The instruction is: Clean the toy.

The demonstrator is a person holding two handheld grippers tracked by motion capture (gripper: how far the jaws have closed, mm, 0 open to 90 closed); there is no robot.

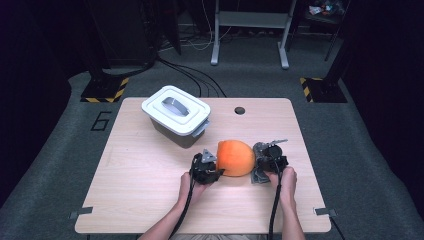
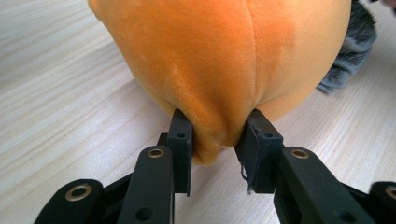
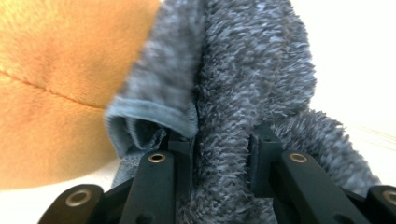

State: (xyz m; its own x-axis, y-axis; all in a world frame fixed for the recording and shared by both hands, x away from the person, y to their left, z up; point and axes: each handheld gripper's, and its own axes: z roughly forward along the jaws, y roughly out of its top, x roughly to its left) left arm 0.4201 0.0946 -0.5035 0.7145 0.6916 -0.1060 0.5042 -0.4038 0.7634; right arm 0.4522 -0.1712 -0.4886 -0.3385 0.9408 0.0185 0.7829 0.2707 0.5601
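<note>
**Both hand-held grippers clamped on the plush toy**

I have the orange plush [image 1: 236, 157] lying mid-counter [image 1: 140, 190], just in front of the white lidded bin [image 1: 176, 115]. My left hand-held gripper [image 2: 218, 135] pinches a fold of its orange fabric. My right hand-held gripper [image 3: 224, 149] is clamped on the toy's fuzzy grey part [image 3: 252, 79] at the opposite end.

White lidded bin [image 1: 176, 114] near behind orange plush [image 1: 235, 157]; open tabletop [image 1: 135, 170] left and front.
</note>
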